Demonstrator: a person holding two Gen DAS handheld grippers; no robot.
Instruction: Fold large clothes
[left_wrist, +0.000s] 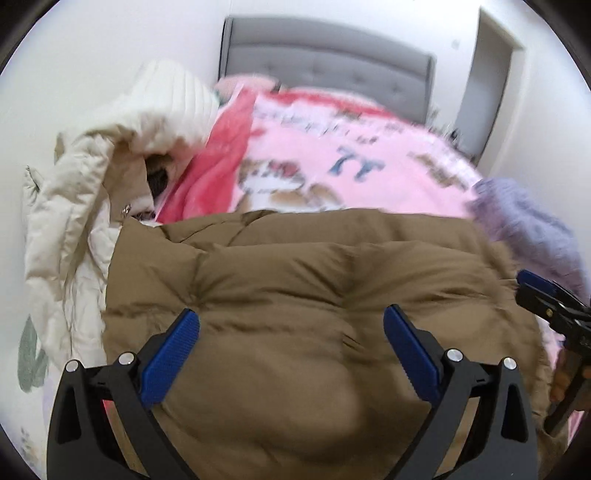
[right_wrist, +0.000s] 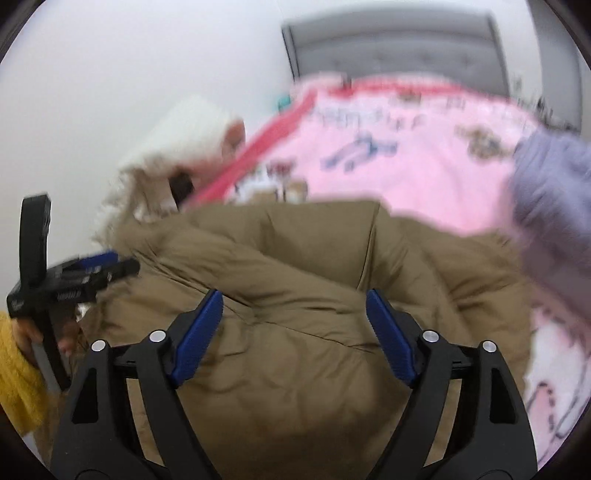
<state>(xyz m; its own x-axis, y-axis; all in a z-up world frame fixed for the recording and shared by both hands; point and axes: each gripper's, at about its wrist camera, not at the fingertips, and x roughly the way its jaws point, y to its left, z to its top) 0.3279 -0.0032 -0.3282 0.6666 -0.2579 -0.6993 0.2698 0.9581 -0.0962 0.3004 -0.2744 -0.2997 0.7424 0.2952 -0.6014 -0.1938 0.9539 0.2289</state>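
Left wrist view shows the left gripper (left_wrist: 291, 325) above a brown padded jacket (left_wrist: 314, 295), with its jaws standing wide apart and nothing pressed between the blue pads (left_wrist: 170, 354). The jacket lies bunched on the bed, on a pink blanket (left_wrist: 388, 162) with printed figures. At the left of the jacket lies a cream coat (left_wrist: 70, 221), touching it, and a white ribbed garment (left_wrist: 170, 99) sits on top of the coat. At the right side, a lilac knitted garment (left_wrist: 524, 218) rests just beside the jacket. The right gripper (left_wrist: 546, 295) comes in from the right edge, near the jacket's side; only a part of it is seen here. A grey padded headboard (left_wrist: 325, 62) stands against the white wall at the far end of the bed. Right wrist view is more blurred. The right gripper (right_wrist: 295, 314) hangs over the same brown padded jacket (right_wrist: 295, 369), and its jaws are also open, with the pads (right_wrist: 195, 343) not pressing on the fabric. The jacket is folded over itself, with a thick roll across the middle. The left gripper (right_wrist: 92, 269) is at the left edge, at the jacket's border, held by a hand (right_wrist: 40, 336) with a yellow knitted sleeve (right_wrist: 14, 387). The pink blanket (right_wrist: 406, 177) and the lilac knitted garment (right_wrist: 554, 214) are behind the jacket, and the headboard (right_wrist: 406, 48) is at the top.
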